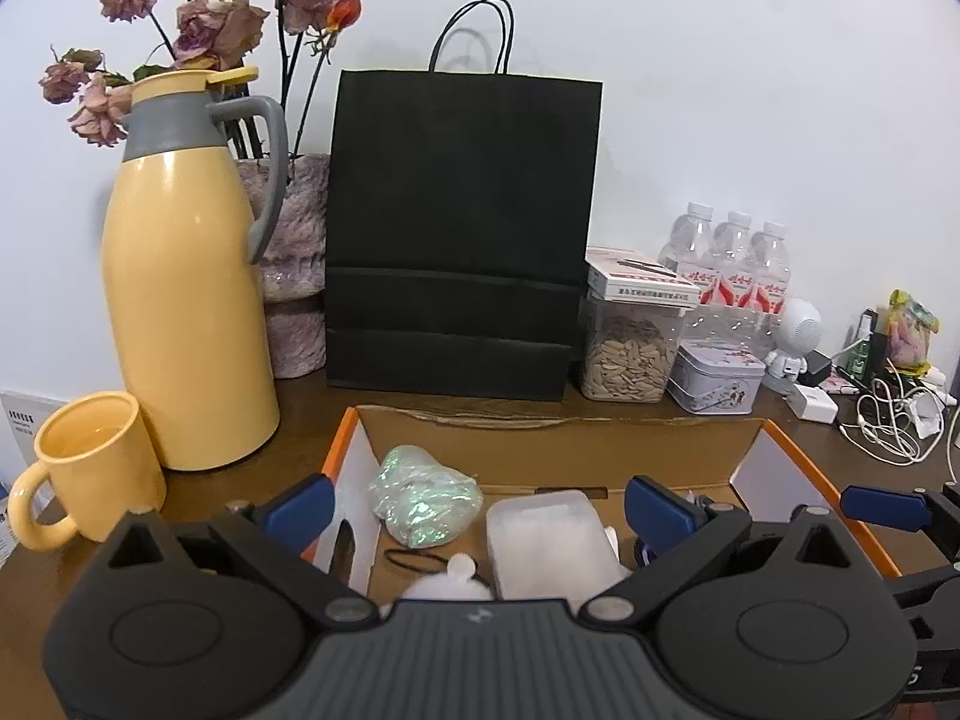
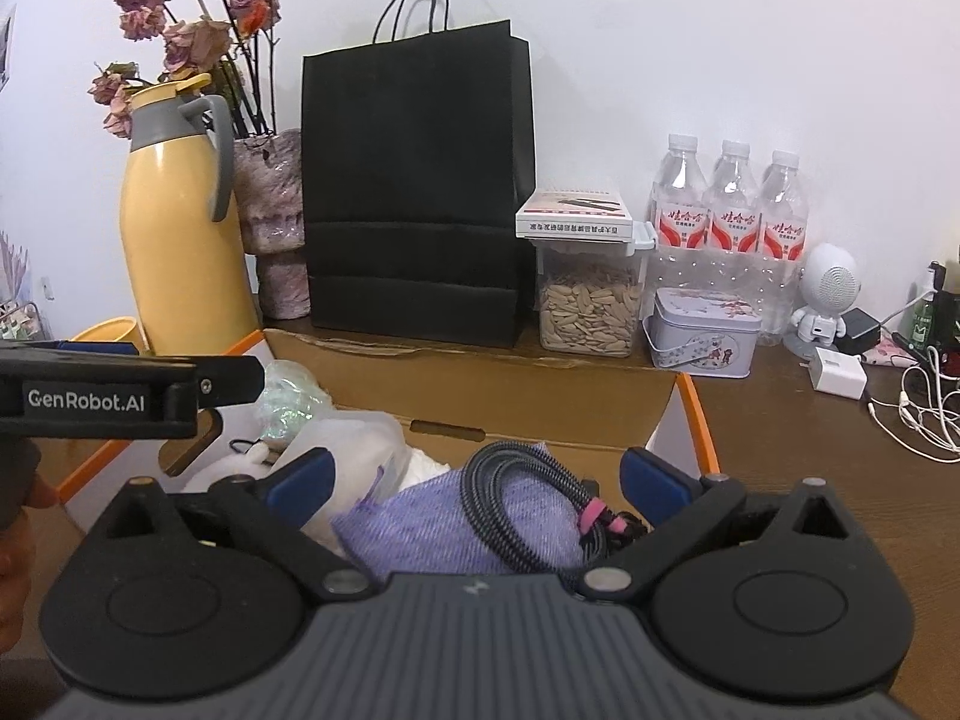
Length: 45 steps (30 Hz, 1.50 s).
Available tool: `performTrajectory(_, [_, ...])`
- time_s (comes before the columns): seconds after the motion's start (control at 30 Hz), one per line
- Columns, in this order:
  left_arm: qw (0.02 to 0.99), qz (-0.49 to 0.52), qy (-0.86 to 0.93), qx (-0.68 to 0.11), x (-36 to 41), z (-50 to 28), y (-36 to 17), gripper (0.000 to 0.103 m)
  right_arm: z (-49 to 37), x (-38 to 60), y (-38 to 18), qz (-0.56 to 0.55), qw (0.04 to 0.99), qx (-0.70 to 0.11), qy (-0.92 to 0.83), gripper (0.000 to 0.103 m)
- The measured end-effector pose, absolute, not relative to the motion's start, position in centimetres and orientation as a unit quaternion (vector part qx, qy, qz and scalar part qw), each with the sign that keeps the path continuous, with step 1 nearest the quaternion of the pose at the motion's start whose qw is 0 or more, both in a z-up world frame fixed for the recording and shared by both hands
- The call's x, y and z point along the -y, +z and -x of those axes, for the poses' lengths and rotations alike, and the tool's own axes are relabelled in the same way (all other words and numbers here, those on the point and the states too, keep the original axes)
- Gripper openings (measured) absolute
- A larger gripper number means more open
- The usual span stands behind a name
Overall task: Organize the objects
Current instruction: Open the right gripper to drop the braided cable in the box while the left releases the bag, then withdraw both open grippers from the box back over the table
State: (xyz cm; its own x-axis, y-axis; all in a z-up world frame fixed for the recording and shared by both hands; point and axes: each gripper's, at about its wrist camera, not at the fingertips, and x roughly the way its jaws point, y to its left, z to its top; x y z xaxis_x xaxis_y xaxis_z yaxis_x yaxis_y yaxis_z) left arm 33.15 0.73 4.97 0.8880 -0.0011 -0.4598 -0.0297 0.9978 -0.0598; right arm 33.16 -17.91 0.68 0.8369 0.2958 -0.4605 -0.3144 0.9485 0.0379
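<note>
An open cardboard box (image 1: 540, 444) with orange edges sits on the brown table, right under both grippers. In the left wrist view it holds an iridescent bag (image 1: 426, 495), a white translucent plastic case (image 1: 549, 540), a black hair tie (image 1: 414, 558) and a white fluffy item (image 1: 447, 582). My left gripper (image 1: 480, 510) hangs open above them with nothing between its blue pads. The right wrist view shows a purple cloth (image 2: 420, 534), a coiled black braided cable (image 2: 516, 498) and a white plastic bag (image 2: 366, 438). My right gripper (image 2: 480, 480) is open over the cloth and cable, holding nothing.
Behind the box stand a black paper bag (image 1: 462, 228), a yellow thermos (image 1: 180, 300), a yellow mug (image 1: 90, 462) and a vase of dried roses (image 1: 300, 276). To the right are a seed jar (image 1: 627, 354), a tin (image 1: 714, 381), water bottles (image 1: 732, 264), a white speaker figure (image 1: 795, 336) and tangled white cables (image 1: 894, 426).
</note>
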Motion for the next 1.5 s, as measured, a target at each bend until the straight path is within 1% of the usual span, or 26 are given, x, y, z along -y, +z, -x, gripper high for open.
performTrajectory(0.4, [0.975,0.016,-0.009,-0.222,-0.5,-28.3,5.0,0.103,-28.6,17.8,0.2,0.04,0.958,-0.239,0.153,0.103])
performTrajectory(0.57, [0.974,0.015,-0.012,-0.227,-0.6,-26.5,4.9,0.103,-26.7,17.8,-0.1,0.042,0.956,-0.244,0.155,0.103])
performTrajectory(0.83, [0.97,0.011,-0.012,-0.244,-1.2,-23.5,4.3,0.103,-23.5,17.9,-1.2,0.051,0.95,-0.265,0.159,0.103])
performTrajectory(1.5, [0.951,0.005,-0.008,-0.309,-2.3,-17.6,-0.1,0.103,-17.4,17.8,-4.5,0.071,0.927,-0.32,0.179,0.103])
